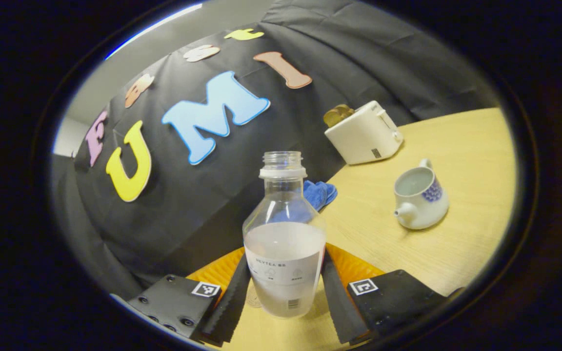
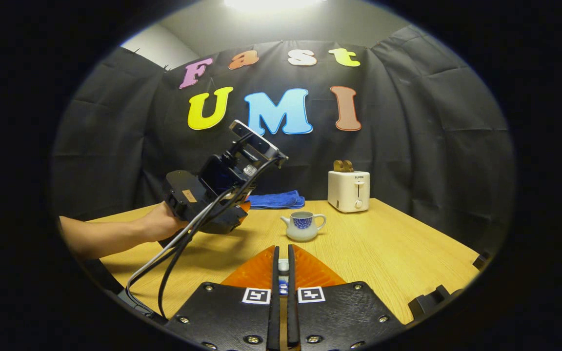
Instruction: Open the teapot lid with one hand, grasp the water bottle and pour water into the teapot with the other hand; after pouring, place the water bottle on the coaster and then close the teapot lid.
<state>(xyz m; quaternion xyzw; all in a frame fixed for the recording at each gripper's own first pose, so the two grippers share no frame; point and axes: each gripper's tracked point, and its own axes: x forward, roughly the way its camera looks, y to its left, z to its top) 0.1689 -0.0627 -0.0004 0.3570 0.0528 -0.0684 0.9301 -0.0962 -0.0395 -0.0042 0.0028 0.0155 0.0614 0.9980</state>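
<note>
In the left gripper view my left gripper [image 1: 286, 258] is shut on a clear, uncapped water bottle [image 1: 283, 229], about half full of cloudy water and held upright. The white teapot [image 1: 420, 197] with a blue pattern stands open to the right of it on the table. In the right gripper view a hand holds the left gripper [image 2: 212, 195] raised above the table, left of the teapot [image 2: 303, 226], which has no lid on. My right gripper [image 2: 283, 249] is shut on a small white-and-blue piece, the teapot lid [image 2: 283, 266], mostly hidden between the fingers.
A white toaster [image 2: 348, 191] with toast in it stands at the back of the wooden table [image 2: 398, 248]. A folded blue cloth [image 2: 276, 200] lies by the back wall. Cables [image 2: 178, 253] hang from the left gripper toward the table's near left edge.
</note>
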